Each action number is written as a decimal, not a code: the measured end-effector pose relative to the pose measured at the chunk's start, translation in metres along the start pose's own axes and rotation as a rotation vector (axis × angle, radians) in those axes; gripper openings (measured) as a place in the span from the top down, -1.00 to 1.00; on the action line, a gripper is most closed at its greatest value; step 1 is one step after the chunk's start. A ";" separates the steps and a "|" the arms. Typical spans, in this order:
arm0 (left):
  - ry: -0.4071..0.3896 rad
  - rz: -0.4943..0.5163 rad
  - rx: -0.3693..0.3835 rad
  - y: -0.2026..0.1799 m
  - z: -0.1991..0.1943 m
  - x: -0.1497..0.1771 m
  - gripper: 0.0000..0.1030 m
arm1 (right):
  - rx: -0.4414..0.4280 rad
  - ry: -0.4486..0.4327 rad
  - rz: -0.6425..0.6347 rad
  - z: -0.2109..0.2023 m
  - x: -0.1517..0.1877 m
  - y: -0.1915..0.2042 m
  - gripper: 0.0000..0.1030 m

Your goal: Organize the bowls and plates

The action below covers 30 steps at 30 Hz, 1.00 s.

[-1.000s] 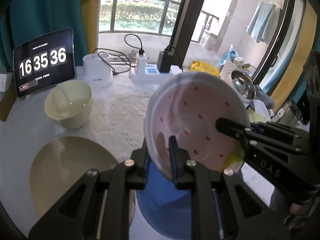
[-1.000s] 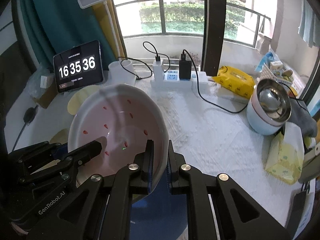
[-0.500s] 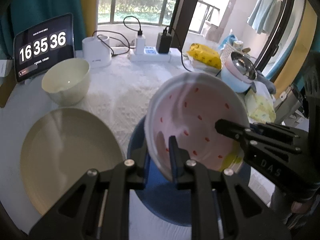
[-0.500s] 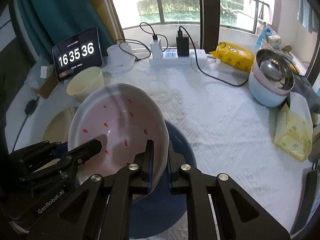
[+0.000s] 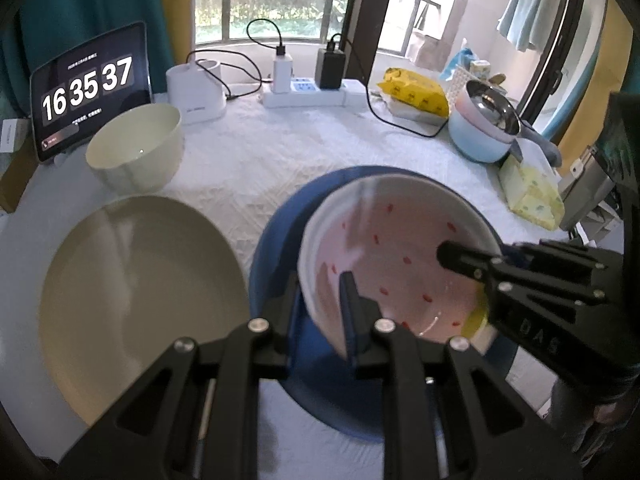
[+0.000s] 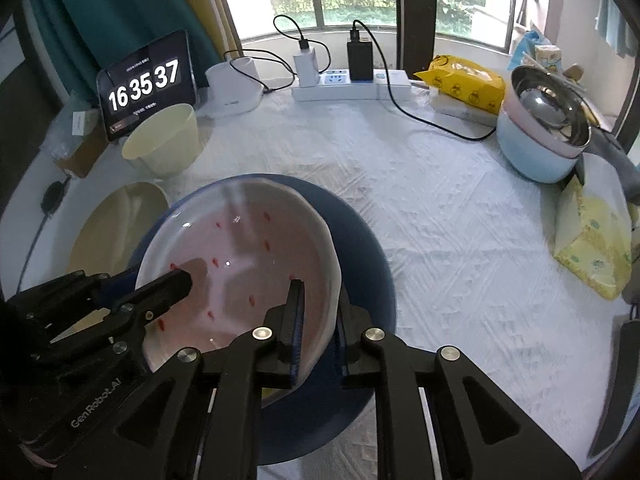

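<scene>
I have the pink bowl (image 5: 400, 256) by its rim from two sides: my left gripper (image 5: 320, 304) is nearly closed on the near-left edge, one finger inside the wall and one outside, and my right gripper (image 6: 316, 312) pinches the opposite edge the same way. The right jaws have just been opening a little with the rim between them, though the pads look to be on it yet. The bowl hangs directly ahead of both grippers, low over the blue plate (image 6: 368, 248) on the bench (image 6: 440, 216); I cannot tell whether its base has touched the plate.

It is glazed ceramic by the look of it, so I judge it stiff, fairly heavy for a rim pinch, slick and easy to chip. The rim is the only place to hold it, and two opposing grips keep it from swinging. Letting go should be gentle and level.

The pink bowl is empty apart from its red speckles. To the left of my left gripper lies a cream plate (image 5: 140, 300), bare, and beyond it a cream bowl (image 5: 136, 148), also empty. Far ahead on the right a steel bowl (image 6: 548, 112) sits nested in a pale blue bowl (image 6: 532, 152)
</scene>
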<state>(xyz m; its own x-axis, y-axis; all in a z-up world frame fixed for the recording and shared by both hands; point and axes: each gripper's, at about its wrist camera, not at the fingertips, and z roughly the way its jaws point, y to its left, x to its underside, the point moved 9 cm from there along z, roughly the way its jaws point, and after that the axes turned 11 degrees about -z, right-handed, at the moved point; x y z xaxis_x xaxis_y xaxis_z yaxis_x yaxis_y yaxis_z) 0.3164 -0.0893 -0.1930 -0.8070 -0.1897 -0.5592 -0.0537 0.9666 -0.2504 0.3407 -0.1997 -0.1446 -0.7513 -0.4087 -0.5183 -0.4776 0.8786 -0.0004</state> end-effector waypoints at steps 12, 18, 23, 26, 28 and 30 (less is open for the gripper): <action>-0.061 0.011 -0.002 0.001 -0.021 -0.013 0.48 | 0.037 -0.033 -0.030 -0.017 -0.007 0.000 0.44; -0.095 0.007 0.003 0.007 -0.034 -0.026 0.44 | 0.060 -0.080 -0.039 -0.036 -0.026 -0.003 0.40; -0.114 -0.019 -0.001 0.021 -0.039 -0.040 0.40 | 0.052 -0.088 -0.057 -0.037 -0.040 0.003 0.40; -0.126 -0.034 -0.007 0.032 -0.040 -0.049 0.36 | 0.043 -0.085 -0.073 -0.033 -0.051 0.011 0.40; -0.129 -0.048 -0.009 0.039 -0.040 -0.053 0.33 | 0.037 -0.084 -0.081 -0.030 -0.057 0.016 0.40; -0.127 -0.058 -0.011 0.046 -0.038 -0.058 0.33 | 0.026 -0.081 -0.085 -0.026 -0.064 0.022 0.40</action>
<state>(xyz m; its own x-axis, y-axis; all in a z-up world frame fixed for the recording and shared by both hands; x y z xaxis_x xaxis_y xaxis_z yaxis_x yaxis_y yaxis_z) 0.3379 -0.0277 -0.1420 -0.7216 -0.2646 -0.6398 -0.1046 0.9551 -0.2771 0.3661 -0.1605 -0.0891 -0.6690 -0.4614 -0.5827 -0.5252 0.8482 -0.0688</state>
